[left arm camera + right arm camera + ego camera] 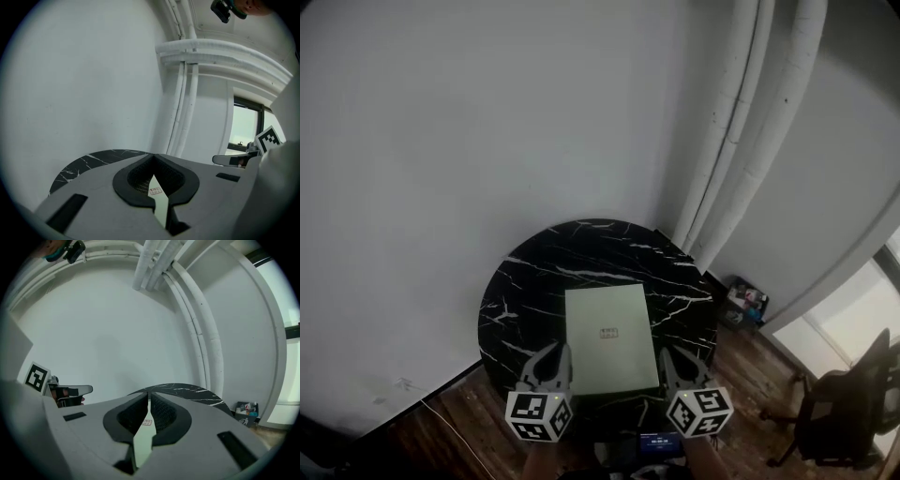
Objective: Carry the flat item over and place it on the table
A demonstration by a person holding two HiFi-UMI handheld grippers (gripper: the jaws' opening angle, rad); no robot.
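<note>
Head view shows the flat item [609, 337] whole (elsewhere, just slivers).

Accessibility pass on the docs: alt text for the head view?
A pale green flat rectangular item lies on a round black marble table, with the left gripper and right gripper at its near corners, jaws together. White wall behind.

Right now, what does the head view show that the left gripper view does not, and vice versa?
Head view only: the whole flat item on the black marble table, an office chair. Left gripper view only: the white pipes turning sideways up high. Both: the table, the pipes' upright run, part of the item, the left hand-held gripper and right hand-held gripper.
</note>
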